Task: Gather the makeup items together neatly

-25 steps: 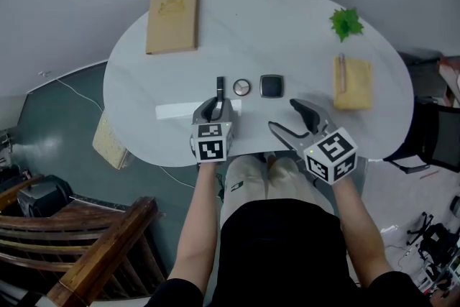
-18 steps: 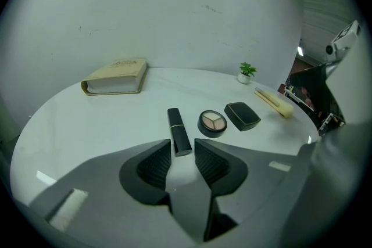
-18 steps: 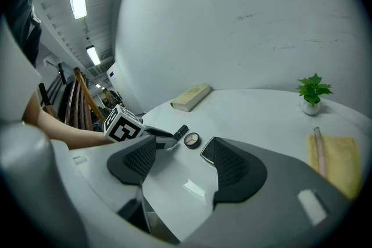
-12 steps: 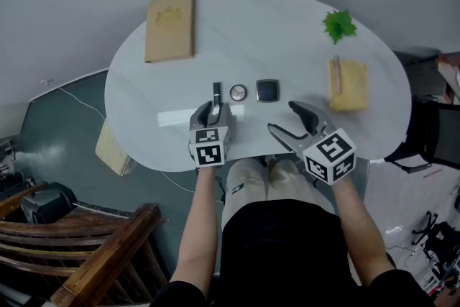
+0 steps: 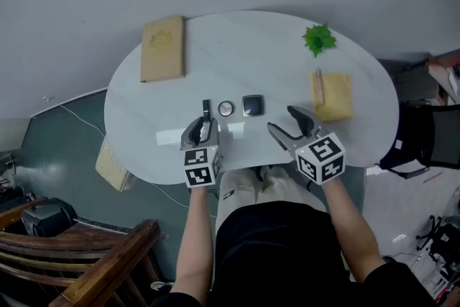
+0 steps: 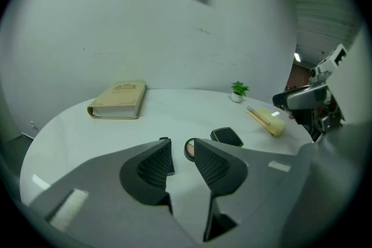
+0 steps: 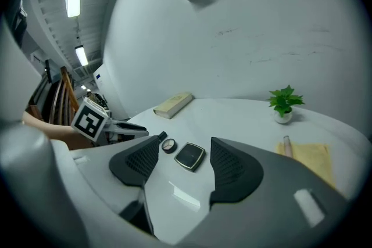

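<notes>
The head view showed a white oval bench (image 5: 251, 54) with the three makeup items lying in a short row near its front edge: a slim black tube (image 5: 207, 108) on the left, a small round compact (image 5: 226, 108) just beside it, and a dark square compact (image 5: 252, 106) just to the right of that, each close to its neighbour but none seen to touch. The left claw (image 5: 203, 123) hung just in front of the tube, tilted downward, its jaws a narrow gap apart after having just been closing a little; nothing lay between the pads, and in the left gripper view the round compact showed on the bench beyond the gap, with the tube partly hidden behind the left jaw. The right claw (image 5: 282, 120) hung near the front edge, to the right of the square compact, with its jaws spread wide though just closing slightly; they held nothing, and the right gripper view framed the square compact on the bench past them. Farther back, a tan book (image 5: 162, 48) lay at the left, a small potted plant (image 5: 318, 38) stood at the right, and a yellow pad (image 5: 332, 95) with a thin stick (image 5: 319, 86) along its left edge lay in front of the plant.
</notes>
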Demonstrator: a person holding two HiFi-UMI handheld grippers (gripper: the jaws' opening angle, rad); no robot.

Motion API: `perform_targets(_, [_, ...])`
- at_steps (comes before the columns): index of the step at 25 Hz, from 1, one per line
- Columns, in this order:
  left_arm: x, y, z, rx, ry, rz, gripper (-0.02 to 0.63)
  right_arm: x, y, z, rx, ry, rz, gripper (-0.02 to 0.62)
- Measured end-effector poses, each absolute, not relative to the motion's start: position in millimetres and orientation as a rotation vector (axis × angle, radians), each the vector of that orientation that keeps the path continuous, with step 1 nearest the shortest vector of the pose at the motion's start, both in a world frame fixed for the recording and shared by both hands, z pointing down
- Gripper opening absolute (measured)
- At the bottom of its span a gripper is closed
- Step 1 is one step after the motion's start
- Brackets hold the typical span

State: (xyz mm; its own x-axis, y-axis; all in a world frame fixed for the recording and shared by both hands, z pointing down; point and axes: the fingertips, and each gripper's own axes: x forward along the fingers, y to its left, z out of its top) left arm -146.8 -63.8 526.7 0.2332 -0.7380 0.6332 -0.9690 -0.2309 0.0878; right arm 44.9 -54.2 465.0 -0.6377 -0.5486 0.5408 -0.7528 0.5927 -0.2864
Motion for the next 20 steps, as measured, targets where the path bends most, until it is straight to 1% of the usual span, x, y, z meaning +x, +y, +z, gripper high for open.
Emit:
perform_targets(2, [-139,-63,516,2.067,-1.563,0.636,0.121,59,-59,467,1.104,-2.391,0.693,0.266])
perform_targets(9, [-113,-57,482,2.142,-1.546,0.578,0.115,107,-71,480,1.254,-2.269,0.676,0.227])
perform_targets(14, [-100,-52,468,2.174,-1.527,0.569,0.114,134,-82,492,1.326,-2.201,0.685,0.183])
perform_targets(20, [-82,-45,463,2.202,-1.488,0.591,0.114,167,-99,512,1.407,-2.091,0.690,0.164])
